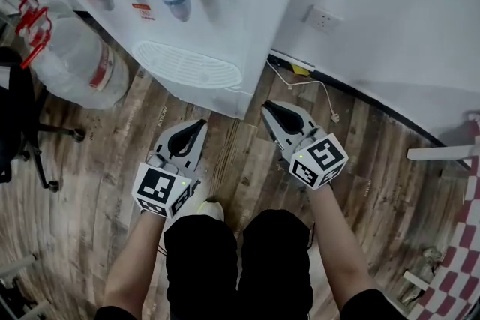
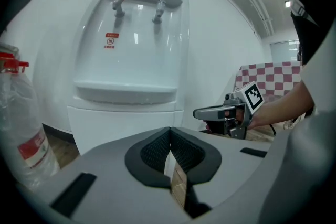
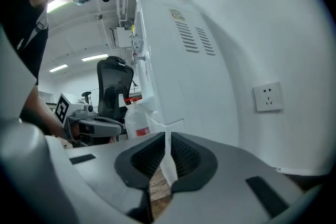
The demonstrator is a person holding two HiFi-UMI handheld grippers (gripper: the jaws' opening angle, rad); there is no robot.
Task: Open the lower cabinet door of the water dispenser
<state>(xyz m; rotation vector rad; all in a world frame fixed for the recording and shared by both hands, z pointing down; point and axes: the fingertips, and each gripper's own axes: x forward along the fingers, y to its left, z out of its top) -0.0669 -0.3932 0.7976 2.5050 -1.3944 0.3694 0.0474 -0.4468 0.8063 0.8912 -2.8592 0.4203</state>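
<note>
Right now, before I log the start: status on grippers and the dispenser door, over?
Left gripper shut, empty; right gripper same. Lower cabinet door closed, untouched. Nothing in between; water bottle stands off left, cable off right.

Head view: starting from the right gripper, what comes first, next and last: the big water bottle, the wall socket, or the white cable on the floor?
1. White cable, on the floor just right of the right gripper.
2. Wall socket, on the wall beyond it.
3. Water bottle, far left, past the dispenser.
</note>
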